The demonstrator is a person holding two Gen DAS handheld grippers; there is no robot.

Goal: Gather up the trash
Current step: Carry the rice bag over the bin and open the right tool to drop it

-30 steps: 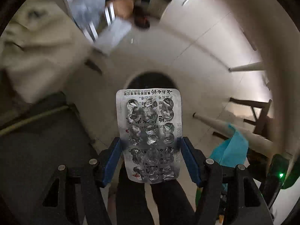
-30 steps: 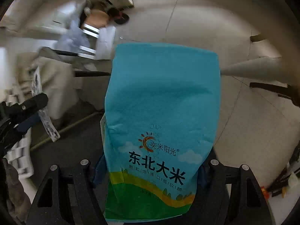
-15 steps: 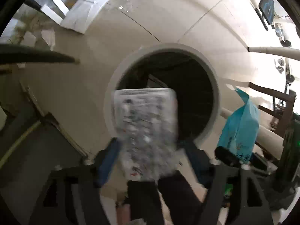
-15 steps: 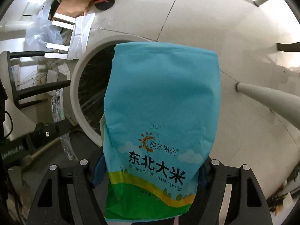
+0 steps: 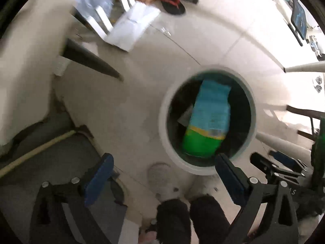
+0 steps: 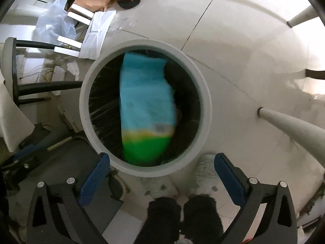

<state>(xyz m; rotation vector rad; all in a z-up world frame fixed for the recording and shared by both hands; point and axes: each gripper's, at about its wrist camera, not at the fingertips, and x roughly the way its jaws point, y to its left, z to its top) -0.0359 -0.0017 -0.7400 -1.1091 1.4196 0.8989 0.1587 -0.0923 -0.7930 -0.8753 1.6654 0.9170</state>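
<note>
A round white trash bin (image 6: 205,109) with a black liner stands on the tiled floor. A blue and green rice bag (image 6: 145,109) is inside it, blurred, as if falling. The bag also shows in the left wrist view (image 5: 209,120) inside the bin (image 5: 163,126). My right gripper (image 6: 161,162) is open and empty above the bin's near rim. My left gripper (image 5: 162,164) is open and empty, left of the bin. The blister pack is out of sight; a pale scrap (image 5: 185,116) lies beside the bag.
Cardboard, white sheets (image 6: 97,34) and a plastic bag (image 6: 54,22) lie on the floor behind the bin. Black chair legs (image 6: 48,85) stand to its left, white table legs (image 6: 292,122) to its right. A dark mat (image 5: 54,162) lies at lower left.
Both grippers have opened. The right one let go of the rice bag, which dropped into the bin. The left one let go of the blister pack and swung left.
</note>
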